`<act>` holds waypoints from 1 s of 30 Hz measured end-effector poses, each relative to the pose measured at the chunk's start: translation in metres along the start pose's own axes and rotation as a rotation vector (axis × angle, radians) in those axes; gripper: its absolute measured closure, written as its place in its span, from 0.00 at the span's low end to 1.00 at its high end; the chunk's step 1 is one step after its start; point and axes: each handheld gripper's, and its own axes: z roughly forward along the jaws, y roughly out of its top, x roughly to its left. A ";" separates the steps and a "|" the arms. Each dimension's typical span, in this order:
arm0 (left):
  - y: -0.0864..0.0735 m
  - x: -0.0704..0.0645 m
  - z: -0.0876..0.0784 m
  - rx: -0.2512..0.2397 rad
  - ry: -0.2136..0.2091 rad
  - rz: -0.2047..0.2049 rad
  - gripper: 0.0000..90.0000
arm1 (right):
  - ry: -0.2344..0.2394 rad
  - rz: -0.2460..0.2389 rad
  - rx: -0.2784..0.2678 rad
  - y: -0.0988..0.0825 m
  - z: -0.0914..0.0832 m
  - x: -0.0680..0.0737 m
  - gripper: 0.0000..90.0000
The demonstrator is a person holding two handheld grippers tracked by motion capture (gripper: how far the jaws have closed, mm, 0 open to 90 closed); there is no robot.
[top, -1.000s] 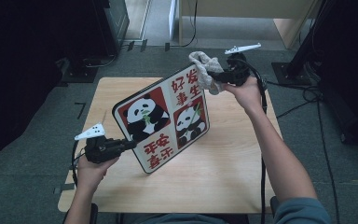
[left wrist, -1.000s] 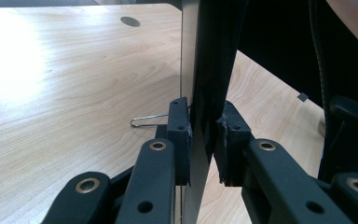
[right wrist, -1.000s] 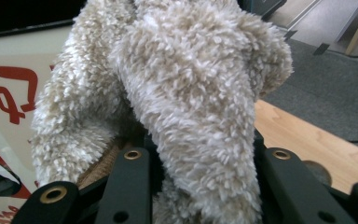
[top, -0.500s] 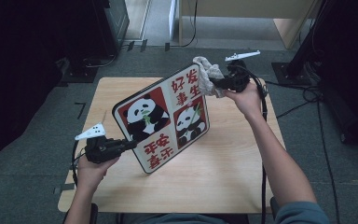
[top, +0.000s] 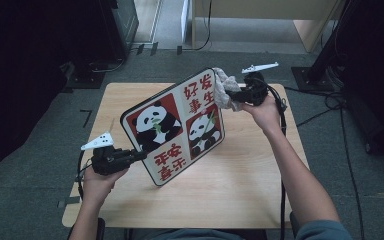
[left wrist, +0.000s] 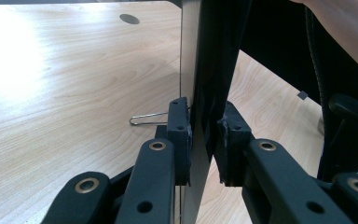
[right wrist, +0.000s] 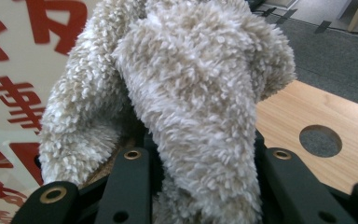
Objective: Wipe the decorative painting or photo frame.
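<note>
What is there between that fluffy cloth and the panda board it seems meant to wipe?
Nothing visible. The fluffy cloth, clamped in the right gripper, already sits at the panda board's top corner; the left gripper pinches the board's lower edge.

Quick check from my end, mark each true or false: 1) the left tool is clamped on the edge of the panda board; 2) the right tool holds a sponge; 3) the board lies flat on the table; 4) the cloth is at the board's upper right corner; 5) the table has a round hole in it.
1) True: the left tool grips the lower left edge of the panda board.
2) False: the right tool holds a fluffy beige cloth.
3) False: the board is held tilted up off the wooden table.
4) True, as the high view shows it.
5) True: a round hole shows in the right gripper view.
</note>
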 end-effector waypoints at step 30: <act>0.000 0.000 0.002 0.005 0.000 0.002 0.87 | -0.003 0.044 0.033 -0.038 0.013 -0.009 0.74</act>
